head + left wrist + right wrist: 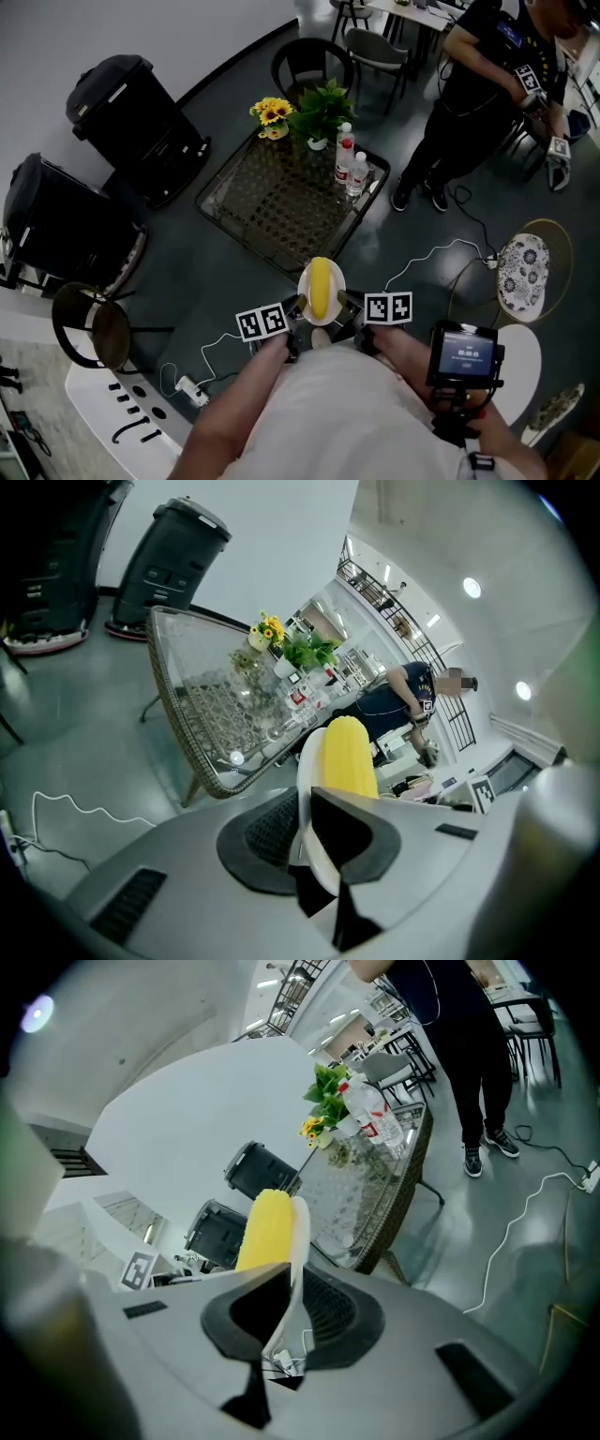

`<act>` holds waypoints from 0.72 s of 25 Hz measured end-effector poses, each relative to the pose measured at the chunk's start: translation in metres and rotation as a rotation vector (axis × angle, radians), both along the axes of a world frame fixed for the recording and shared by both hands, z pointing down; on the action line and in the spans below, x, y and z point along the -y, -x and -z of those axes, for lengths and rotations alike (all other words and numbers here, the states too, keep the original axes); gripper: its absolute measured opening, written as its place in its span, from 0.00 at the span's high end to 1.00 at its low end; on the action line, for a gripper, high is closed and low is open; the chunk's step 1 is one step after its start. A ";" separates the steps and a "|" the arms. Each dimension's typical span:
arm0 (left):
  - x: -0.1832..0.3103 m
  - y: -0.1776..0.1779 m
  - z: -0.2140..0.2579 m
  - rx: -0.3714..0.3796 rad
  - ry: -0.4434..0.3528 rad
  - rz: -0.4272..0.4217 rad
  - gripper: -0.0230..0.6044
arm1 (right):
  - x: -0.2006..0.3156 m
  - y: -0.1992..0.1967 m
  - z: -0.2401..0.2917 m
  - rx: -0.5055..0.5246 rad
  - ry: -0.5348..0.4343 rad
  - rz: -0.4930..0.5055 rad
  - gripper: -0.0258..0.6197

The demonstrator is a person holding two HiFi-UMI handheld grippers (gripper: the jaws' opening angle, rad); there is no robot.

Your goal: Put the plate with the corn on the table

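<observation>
A small white plate point(335, 284) carries a yellow corn cob point(320, 286). I hold it in the air just short of the near corner of the glass-topped wicker table point(272, 202). My left gripper point(298, 306) is shut on the plate's left rim and my right gripper point(344, 300) is shut on its right rim. In the left gripper view the plate point(308, 761) stands edge-on between the jaws with the corn point(348, 757) beside it. In the right gripper view the plate point(298, 1241) and the corn point(265, 1231) show the same way.
At the table's far end stand a sunflower pot point(272, 116), a green plant point(322, 109) and two water bottles point(350, 164). Black bins point(133, 117) stand left, a chair point(309, 66) behind. A person point(473, 84) stands at the right. Cables point(441, 255) cross the floor.
</observation>
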State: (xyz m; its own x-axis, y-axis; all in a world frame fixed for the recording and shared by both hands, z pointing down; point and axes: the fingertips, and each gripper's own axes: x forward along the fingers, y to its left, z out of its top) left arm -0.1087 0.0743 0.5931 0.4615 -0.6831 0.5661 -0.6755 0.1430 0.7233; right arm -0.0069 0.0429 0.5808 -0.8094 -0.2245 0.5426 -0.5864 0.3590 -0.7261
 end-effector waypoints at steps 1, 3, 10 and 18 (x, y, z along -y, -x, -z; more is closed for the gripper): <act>0.002 0.004 0.000 -0.002 0.000 0.007 0.88 | 0.003 0.004 0.001 -0.001 -0.001 0.004 0.90; 0.005 0.009 0.001 -0.002 0.000 0.017 0.88 | 0.007 0.010 0.003 0.000 -0.003 0.011 0.90; 0.021 0.030 0.005 0.011 -0.009 0.046 0.88 | 0.025 0.031 0.005 0.011 -0.007 0.037 0.90; 0.043 0.052 -0.001 0.023 0.002 0.088 0.88 | 0.053 0.056 -0.002 0.015 0.003 0.085 0.90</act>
State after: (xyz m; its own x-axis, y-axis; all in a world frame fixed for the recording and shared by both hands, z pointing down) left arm -0.1608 0.0313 0.5937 0.3865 -0.7190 0.5776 -0.6767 0.2044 0.7073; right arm -0.0627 -0.0097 0.5829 -0.8336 -0.1529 0.5307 -0.5427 0.4052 -0.7357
